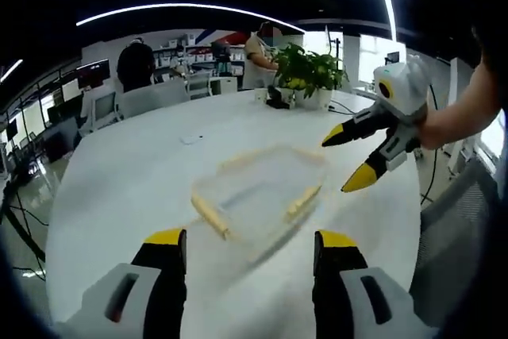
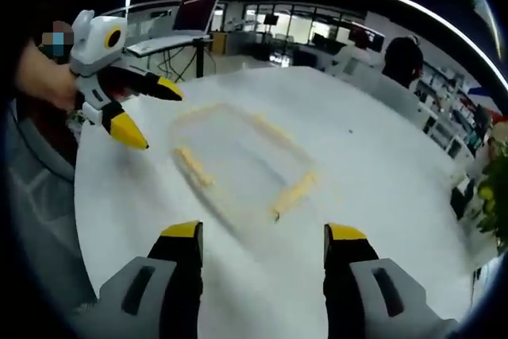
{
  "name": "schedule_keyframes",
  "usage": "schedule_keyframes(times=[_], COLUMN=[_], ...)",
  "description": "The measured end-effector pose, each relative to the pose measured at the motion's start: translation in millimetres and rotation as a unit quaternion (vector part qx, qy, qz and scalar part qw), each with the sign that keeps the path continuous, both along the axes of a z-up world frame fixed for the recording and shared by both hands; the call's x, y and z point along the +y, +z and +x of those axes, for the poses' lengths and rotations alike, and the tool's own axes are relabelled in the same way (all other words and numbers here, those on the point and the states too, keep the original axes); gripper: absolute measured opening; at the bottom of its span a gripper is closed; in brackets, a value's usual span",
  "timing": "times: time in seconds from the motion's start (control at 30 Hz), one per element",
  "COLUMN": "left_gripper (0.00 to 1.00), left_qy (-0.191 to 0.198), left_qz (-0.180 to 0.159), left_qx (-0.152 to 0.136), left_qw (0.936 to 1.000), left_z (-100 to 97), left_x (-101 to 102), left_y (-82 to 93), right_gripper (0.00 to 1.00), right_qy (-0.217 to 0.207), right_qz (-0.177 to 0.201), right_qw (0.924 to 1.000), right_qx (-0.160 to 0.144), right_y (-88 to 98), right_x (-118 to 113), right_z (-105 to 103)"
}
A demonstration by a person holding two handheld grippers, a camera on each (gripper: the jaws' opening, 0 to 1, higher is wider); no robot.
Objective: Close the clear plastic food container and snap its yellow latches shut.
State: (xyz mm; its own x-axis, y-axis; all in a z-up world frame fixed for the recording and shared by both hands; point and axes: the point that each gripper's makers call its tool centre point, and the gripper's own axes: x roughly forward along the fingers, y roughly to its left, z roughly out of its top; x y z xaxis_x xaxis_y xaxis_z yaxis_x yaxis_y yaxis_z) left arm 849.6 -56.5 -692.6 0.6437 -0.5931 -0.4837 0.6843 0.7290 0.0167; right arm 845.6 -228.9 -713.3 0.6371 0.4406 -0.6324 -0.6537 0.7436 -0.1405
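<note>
- Right now the clear plastic food container (image 1: 258, 196) with its yellow latches (image 1: 209, 216) sits closed on the white table (image 1: 127, 172).
- Left gripper (image 1: 250, 248): jaws wide apart, holding nothing.
- Right gripper (image 2: 262, 244): jaws likewise spread and empty, near the container.

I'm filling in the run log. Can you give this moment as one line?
container: on white table, blurred | left tool: open, apart from container | right tool: open, apart from container | latches: state unclear

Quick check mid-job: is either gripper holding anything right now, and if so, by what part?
Nothing is held. The left gripper and right gripper are both open, with bare table between their jaws, and the clear container with its yellow latches sits untouched on the white table.
</note>
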Motion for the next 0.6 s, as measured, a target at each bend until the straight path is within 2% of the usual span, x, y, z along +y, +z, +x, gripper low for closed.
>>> schedule_keyframes(times=[0.27, 0.43, 0.6], left_gripper=[0.60, 0.60, 0.60], left_qy=[0.023, 0.051, 0.063], left_qz=[-0.014, -0.031, -0.032], left_qx=[-0.004, -0.003, -0.005], left_qw=[0.9996, 0.9982, 0.9975], left_z=[-30.4, -39.9, -51.4], left_x=[4.0, 11.8, 18.9], left_y=[12.8, 20.2, 24.4], right_gripper=[0.58, 0.59, 0.59], right_qy=[-0.016, -0.020, -0.033], right_qz=[0.013, 0.021, 0.029], right_qw=[0.9998, 0.9995, 0.9990], right_qx=[-0.004, -0.008, -0.007], right_y=[11.0, 17.6, 22.7], right_x=[-4.5, -2.9, -4.9], right_z=[-15.3, -28.3, -43.0])
